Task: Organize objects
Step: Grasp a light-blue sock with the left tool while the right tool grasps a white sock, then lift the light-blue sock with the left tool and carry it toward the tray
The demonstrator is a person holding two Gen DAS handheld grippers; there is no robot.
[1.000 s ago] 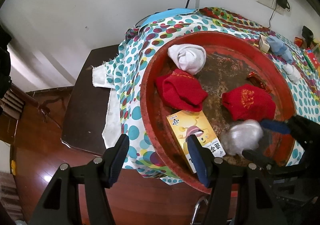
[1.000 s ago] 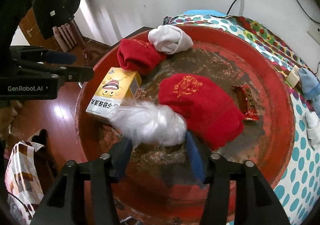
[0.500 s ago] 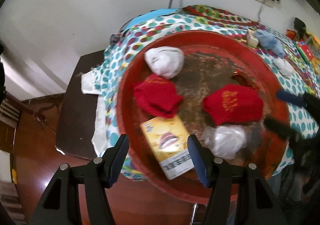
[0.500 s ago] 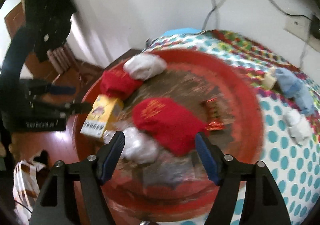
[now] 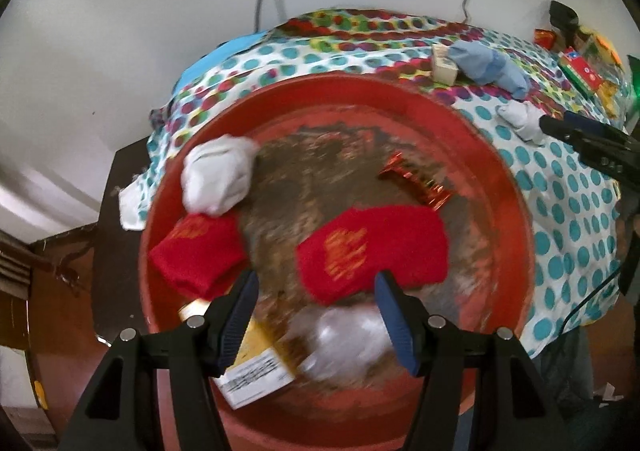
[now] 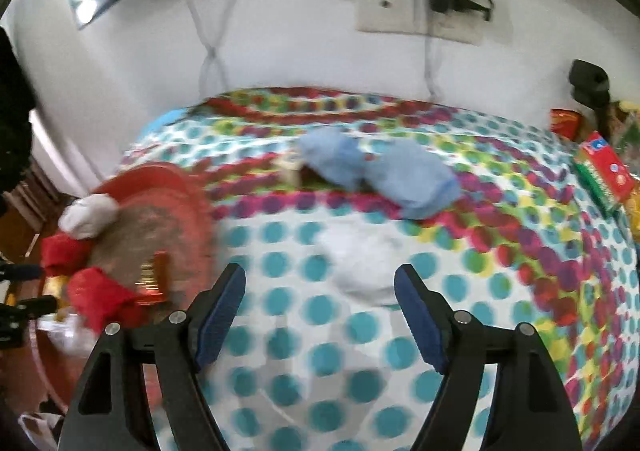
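The big red tray sat at the left end of the table, on the dotted cloth, and in it lay most of the things you were sorting. A white sock bundle was at its far left rim, touching a red sock bundle just nearer you. A second red bundle lay about mid-tray, with a shiny red wrapper just beyond it. At the near rim a clear plastic bag lay beside a yellow box.

Your left gripper hung over that near rim with its jaws apart and nothing pinched; the bag and second red bundle only showed between the fingers.

Your right gripper was out over the cloth, right of the tray, its jaws opening and empty. A small white sock, blurred, lay on the cloth beyond the fingertips. Farther back a blue sock pair rested against a small pale box. Packets crowded the far right corner.
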